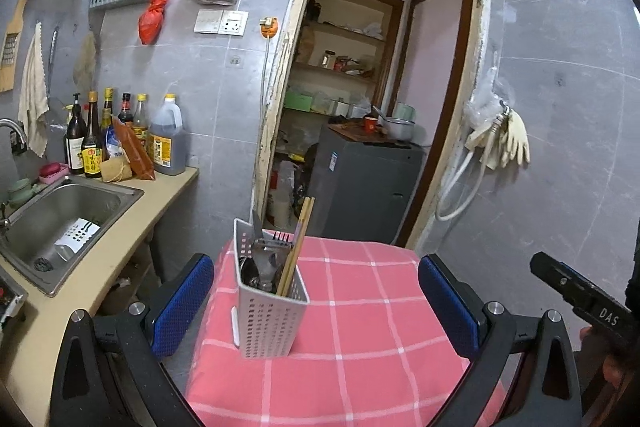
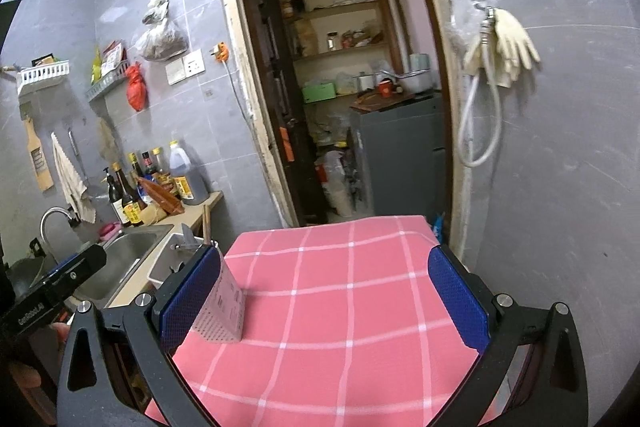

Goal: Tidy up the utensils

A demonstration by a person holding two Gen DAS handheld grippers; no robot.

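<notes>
A white perforated utensil holder (image 1: 270, 311) stands upright on the pink checked tablecloth (image 1: 360, 307). It holds wooden chopsticks (image 1: 298, 243), a fork, spoons and a knife. My left gripper (image 1: 316, 303) is open and empty, its blue pads wide on either side of the holder without touching it. In the right wrist view the holder (image 2: 222, 303) shows at the left, partly hidden behind the left pad. My right gripper (image 2: 324, 299) is open and empty above the cloth (image 2: 340, 307).
A steel sink (image 1: 60, 223) with another white holder (image 1: 76, 235) lying in it sits at the left. Sauce bottles (image 1: 120, 139) line the counter (image 1: 132, 227). An open doorway (image 1: 360, 107) with a grey appliance is behind the table. Rubber gloves (image 1: 508, 139) hang on the right wall.
</notes>
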